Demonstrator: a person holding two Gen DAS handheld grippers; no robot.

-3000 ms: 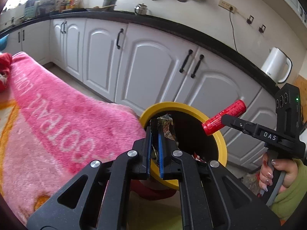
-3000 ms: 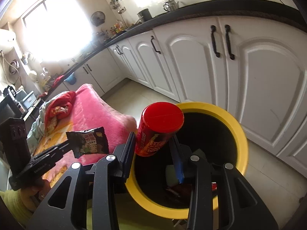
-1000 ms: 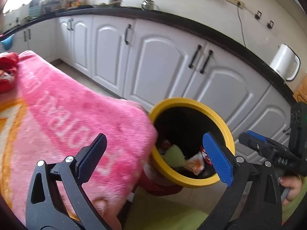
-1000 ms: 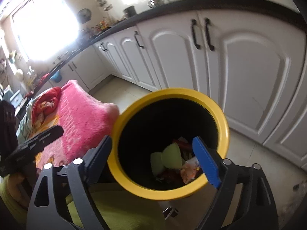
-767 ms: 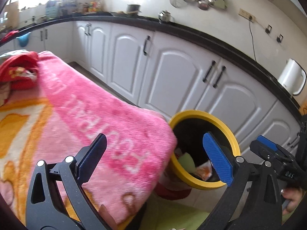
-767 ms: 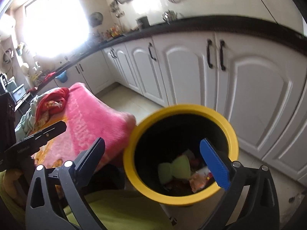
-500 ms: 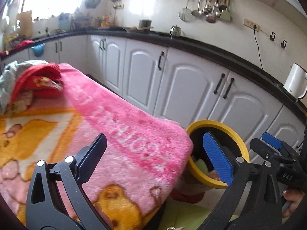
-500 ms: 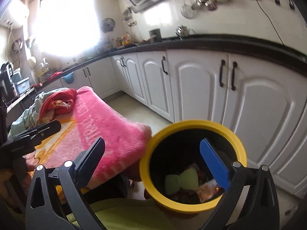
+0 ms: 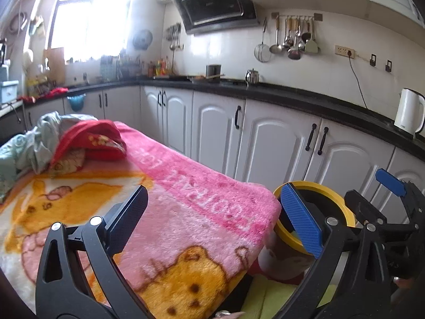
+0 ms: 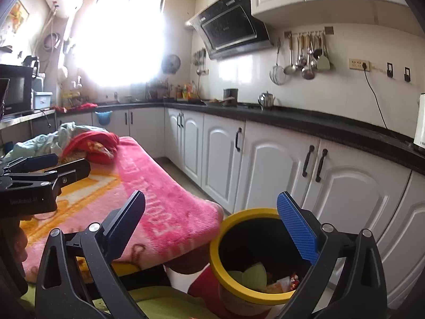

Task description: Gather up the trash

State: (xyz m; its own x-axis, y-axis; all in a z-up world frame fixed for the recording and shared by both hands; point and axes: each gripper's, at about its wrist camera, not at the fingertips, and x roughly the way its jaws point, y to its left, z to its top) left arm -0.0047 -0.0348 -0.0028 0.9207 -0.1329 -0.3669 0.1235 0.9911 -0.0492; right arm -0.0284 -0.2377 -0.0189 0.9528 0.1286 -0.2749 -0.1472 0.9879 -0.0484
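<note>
Both my tools gape wide and empty: right tool [image 10: 211,228] above the yellow bin [image 10: 225,273], left tool [image 9: 215,218] beside it.

Both grippers [image 9: 212,215] [image 10: 212,223] apparently wide, empty.

This is a home kitchen. White arched-door cabinets [image 10: 268,170] run under a black countertop [image 10: 305,122] across the middle of the frame. A slanted black range hood [image 10: 233,32] hangs at upper centre, with ladles and a strainer on a wall rail [image 10: 305,53] to its right. A white electric kettle [image 9: 407,114] stands at the right edge, a microwave [image 10: 14,90] at far left, beside a bright window [image 10: 119,40].
</note>
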